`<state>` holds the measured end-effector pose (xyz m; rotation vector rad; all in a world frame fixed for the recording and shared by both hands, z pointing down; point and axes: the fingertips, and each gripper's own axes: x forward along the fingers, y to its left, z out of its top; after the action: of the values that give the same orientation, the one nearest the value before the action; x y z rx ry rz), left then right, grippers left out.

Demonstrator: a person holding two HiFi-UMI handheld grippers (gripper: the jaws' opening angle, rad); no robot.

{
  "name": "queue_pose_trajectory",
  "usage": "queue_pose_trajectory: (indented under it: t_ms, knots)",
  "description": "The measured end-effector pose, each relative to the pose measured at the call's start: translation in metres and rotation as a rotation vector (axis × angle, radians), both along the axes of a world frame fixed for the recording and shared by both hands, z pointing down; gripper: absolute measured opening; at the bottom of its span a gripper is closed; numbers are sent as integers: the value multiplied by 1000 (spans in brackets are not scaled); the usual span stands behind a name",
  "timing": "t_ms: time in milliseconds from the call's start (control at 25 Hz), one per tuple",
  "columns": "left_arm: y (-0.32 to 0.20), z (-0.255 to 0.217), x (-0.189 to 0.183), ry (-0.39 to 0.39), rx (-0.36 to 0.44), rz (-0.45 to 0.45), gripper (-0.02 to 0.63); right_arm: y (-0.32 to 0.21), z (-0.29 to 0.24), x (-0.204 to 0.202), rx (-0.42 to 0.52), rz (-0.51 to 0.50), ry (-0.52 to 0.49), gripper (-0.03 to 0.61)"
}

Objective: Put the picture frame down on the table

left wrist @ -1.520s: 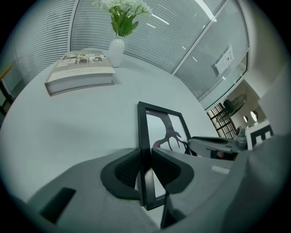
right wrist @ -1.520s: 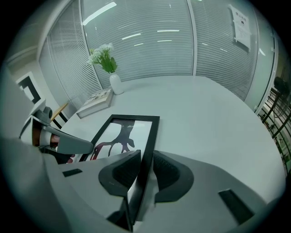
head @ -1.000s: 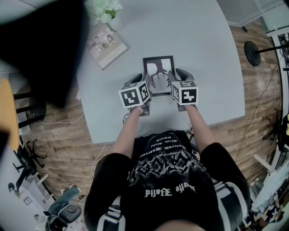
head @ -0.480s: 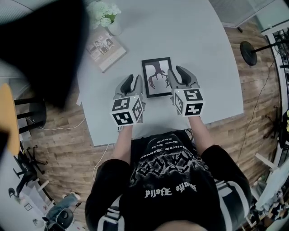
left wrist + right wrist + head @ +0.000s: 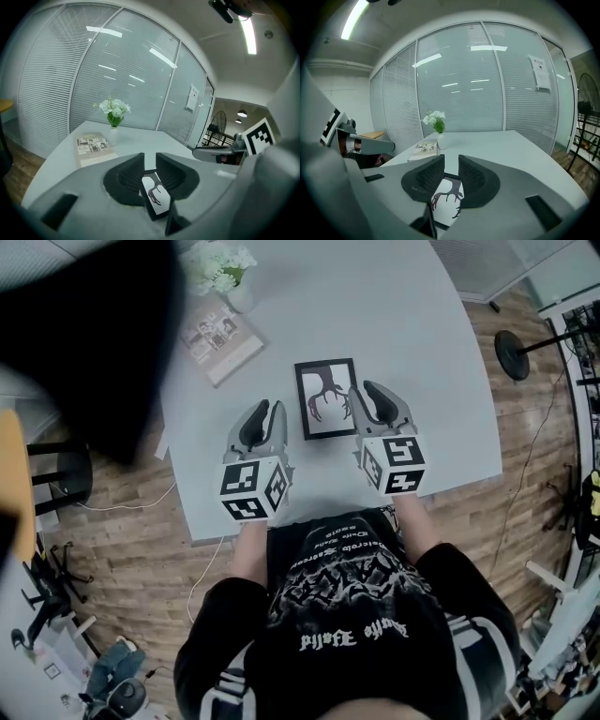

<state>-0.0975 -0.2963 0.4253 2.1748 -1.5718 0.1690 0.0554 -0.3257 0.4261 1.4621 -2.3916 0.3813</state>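
Antler-print picture frame [image 5: 325, 397] flat on table [image 5: 422, 352]

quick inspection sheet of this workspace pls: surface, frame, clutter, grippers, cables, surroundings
surface: grey table, no spills seen
job's things: picture frame lies flat, face up, between the grippers, held by neither
clutter: magazine lying flat; vase of white flowers beside it
grippers: left gripper open, empty; right gripper open, jaws have just been closing a little, nothing between them
cables: thin cable on the floor left of the table
surroundings: wood floor, stand base, glass partition with blinds
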Motion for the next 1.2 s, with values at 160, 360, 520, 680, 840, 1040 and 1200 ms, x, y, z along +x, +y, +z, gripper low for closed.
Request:
queue_pose_trajectory:
  t_ms: [160,360,520,680,840,1040,1200]
  knots:
    - [2,-5,2,7,15,3,30,5,-2,-5,15,-10,22,46]
    - [7,-7,6,35,23,12,17,10,-5,-4,33,-12,16,12]
    - [8,-10,7,67,25,12,17,11,-6,-3,49,-4,37,11]
    - [9,-10,10,71,22,10,17,12,-3,-2,46,-7,58,11]
    - [8,-8,14,69,15,12,17,13,0,-3,42,-19,76,11]
    - [7,-7,16,57,10,10,17,13,-1,-7,59,-47,103,11]
    - [8,-4,17,54,5,12,17,14,1,-8,59,-52,103,11]
